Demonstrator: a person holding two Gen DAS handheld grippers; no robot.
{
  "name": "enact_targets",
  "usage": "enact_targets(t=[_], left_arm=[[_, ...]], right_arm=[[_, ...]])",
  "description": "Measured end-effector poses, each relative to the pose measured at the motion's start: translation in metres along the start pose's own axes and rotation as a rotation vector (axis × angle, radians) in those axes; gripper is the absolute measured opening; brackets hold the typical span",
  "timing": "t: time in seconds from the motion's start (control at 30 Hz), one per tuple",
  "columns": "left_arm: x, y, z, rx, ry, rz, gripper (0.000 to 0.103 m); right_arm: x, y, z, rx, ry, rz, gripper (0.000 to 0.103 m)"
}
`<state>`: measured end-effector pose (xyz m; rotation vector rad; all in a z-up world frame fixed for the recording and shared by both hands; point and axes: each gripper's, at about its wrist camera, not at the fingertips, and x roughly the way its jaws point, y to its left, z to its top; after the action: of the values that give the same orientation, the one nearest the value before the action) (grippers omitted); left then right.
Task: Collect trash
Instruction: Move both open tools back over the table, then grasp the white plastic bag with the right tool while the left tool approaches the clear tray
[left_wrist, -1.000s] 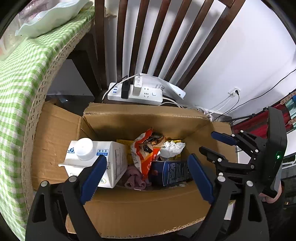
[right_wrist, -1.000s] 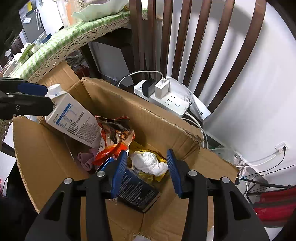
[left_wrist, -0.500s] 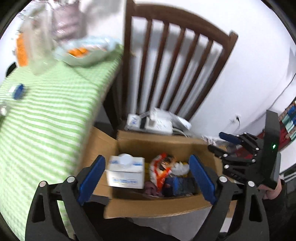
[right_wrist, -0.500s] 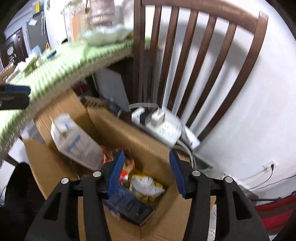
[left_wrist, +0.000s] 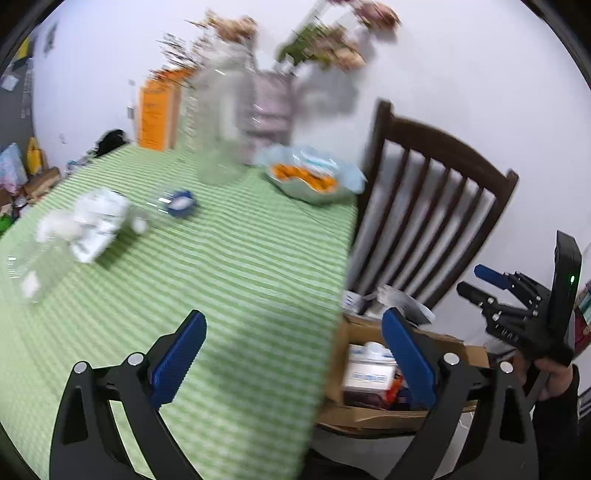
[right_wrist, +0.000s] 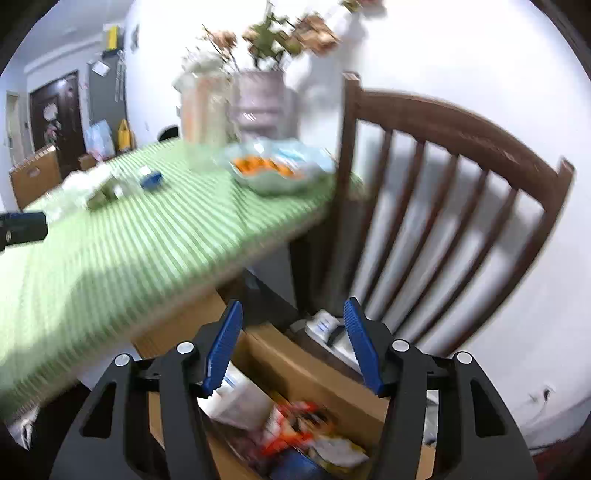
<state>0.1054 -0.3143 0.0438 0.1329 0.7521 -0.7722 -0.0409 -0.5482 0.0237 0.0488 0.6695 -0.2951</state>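
1. Left hand-held gripper (left_wrist: 291, 354): blue pads spread wide, nothing between them, jaws just been opening further; poised over the green-and-white checked tabletop (left_wrist: 240, 266), seemingly to be ready for the next piece of litter.
2. Right hand-held gripper (right_wrist: 291, 347): released too, jaws just been opening, empty; raised above the brown cardboard box (right_wrist: 295, 365), probably because its load is already dropped.
3. Inside that box, parked on the floor beside the tabletop's edge and before the dark wooden slat-back chair (right_wrist: 443, 206) for an easy drop: a white-and-blue milk carton (left_wrist: 369, 369), an orange-red snack wrapper (right_wrist: 291, 421), crumpled white paper (right_wrist: 340, 452).
4. Remaining on the tabletop, well apart from the box: crumpled white wrapper (left_wrist: 98, 225), small blue-and-white packet (left_wrist: 181, 201), a clear plastic piece (left_wrist: 33, 266) at the left; blurred, so exact kind hard to tell.
5. Pale bowl of orange food (left_wrist: 310, 181) and glass vases (left_wrist: 221, 122) at the far end — likely not trash, left standing.
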Motion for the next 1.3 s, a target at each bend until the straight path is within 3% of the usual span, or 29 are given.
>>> enact_targets(t=[0.33,0.53,0.87,1.0,1.3], left_arm=[[-0.056,0.117,0.011,-0.115,-0.091,0.153,0.095],[-0.072,0.178,0.020,-0.149,-0.115,0.241,0.095],[-0.039,0.280,0.029,-0.211,-0.067,0.288,0.095],[-0.019,0.310,0.038,-0.163,-0.056,0.317,0.096],[0.040,0.361,0.043,-0.013,0.057,0.156,0.096]], right_arm=[[0.020,0.098,0.087,-0.144,-0.124,0.133,0.056],[0.039,0.153,0.124,-0.216,-0.153,0.201,0.056],[0.101,0.245,0.165,-0.281,-0.124,0.335,0.056],[0.128,0.273,0.177,-0.288,-0.104,0.367,0.056],[0.188,0.318,0.187,-0.304,-0.024,0.443,0.056]])
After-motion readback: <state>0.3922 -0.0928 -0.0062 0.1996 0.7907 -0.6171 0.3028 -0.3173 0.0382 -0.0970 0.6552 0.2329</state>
